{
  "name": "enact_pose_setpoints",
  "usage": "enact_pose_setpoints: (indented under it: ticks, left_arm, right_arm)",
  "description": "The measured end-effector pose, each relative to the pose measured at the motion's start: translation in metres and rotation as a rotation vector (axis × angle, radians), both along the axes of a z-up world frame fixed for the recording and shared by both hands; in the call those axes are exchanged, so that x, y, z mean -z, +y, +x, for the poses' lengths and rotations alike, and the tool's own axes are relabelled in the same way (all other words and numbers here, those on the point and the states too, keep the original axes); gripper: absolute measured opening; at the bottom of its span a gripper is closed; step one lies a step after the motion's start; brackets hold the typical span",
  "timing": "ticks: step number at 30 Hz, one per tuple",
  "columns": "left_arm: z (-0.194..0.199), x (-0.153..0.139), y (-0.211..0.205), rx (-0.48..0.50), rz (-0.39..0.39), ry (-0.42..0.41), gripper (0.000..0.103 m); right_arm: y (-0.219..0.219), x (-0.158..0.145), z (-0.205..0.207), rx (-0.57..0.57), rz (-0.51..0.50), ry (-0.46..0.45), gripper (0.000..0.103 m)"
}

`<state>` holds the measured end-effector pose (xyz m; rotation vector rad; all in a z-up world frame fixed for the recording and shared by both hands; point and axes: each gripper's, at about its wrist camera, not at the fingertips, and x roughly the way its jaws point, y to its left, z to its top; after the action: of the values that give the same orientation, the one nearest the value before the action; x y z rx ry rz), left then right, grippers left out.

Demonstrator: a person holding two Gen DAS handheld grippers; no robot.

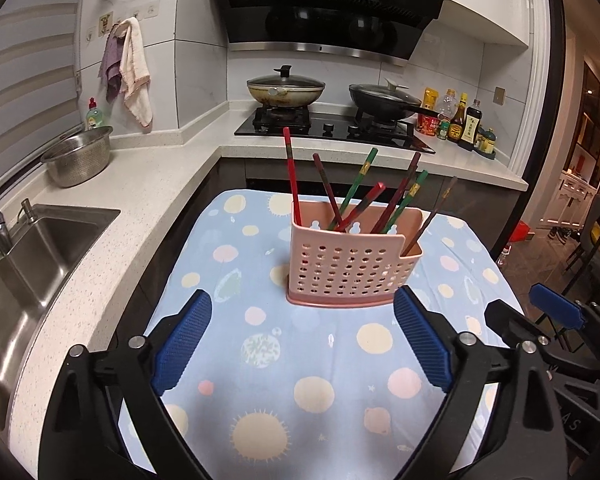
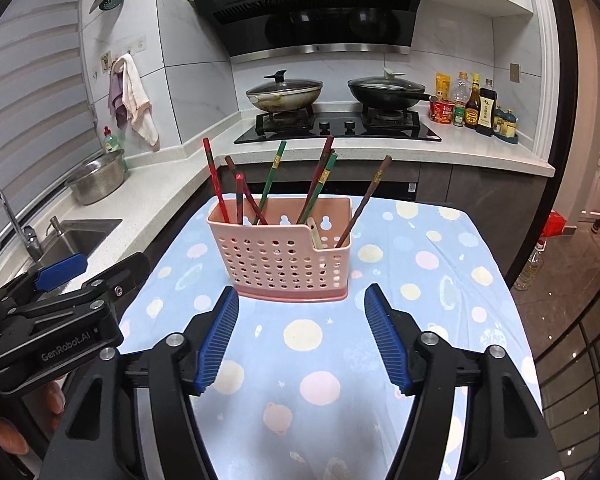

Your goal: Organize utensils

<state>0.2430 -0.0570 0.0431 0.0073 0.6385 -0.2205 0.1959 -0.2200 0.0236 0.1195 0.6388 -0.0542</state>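
Chopsticks stand in one pink perforated holder: eight sticks can be counted in the left wrist view, three red, three dark maroon or brown, two green. The holder sits upright on the surface under a blue cloth printed with planets, toward twelve o'clock of both pairs of fingers and apart from them. One stick leans alone in the lower side compartment at the holder's three o'clock end; a pale handle there shows only in the right wrist view and is too short to identify. Stick tips are hidden inside the holder.

Behind, two lidded pans sit on one hob, and one steel colander stands beside one sink. The bottles at two o'clock are too crowded to count.

The left gripper has its fingers spread very wide, holding nothing. The right gripper is also open, less wide, likewise empty, touching only air above the cloth.
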Motion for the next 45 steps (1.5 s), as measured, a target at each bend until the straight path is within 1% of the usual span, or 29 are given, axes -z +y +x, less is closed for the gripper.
enact_pose_setpoints:
  ticks: [8,10,12,17,18,19,21,32,45]
  left_arm:
    - [-0.013,0.012,0.004,-0.029,0.009,0.031,0.095]
    - [-0.015,0.014,0.004,-0.033,0.011,0.039,0.096]
    - [-0.017,0.018,0.004,-0.044,0.022,0.044,0.096]
    - [-0.021,0.023,0.006,-0.065,0.02,0.07,0.096]
    - [-0.022,0.024,0.006,-0.072,0.027,0.068,0.096]
    - [-0.023,0.025,0.006,-0.076,0.035,0.064,0.096]
    - [-0.024,0.026,0.005,-0.081,0.046,0.061,0.096]
    - [-0.027,0.03,0.008,-0.116,0.057,0.072,0.096]
    - [-0.029,0.035,0.004,-0.115,0.082,0.079,0.096]
  right_arm:
    - [0.003,0.01,-0.013,0.005,-0.005,0.016,0.067]
    - [0.003,0.011,-0.017,0.011,-0.013,0.01,0.072]
    - [0.003,0.012,-0.019,0.012,-0.011,0.005,0.084]
    - [0.002,0.017,-0.024,0.025,-0.004,0.008,0.087]
    - [0.001,0.018,-0.025,0.028,-0.004,0.007,0.094]
    - [0.001,0.018,-0.026,0.032,-0.009,0.008,0.097]
    - [0.0,0.02,-0.028,0.038,-0.015,0.008,0.097]
    - [-0.005,0.031,-0.031,0.056,-0.006,0.04,0.097]
    - [-0.005,0.038,-0.032,0.053,0.001,0.058,0.097]
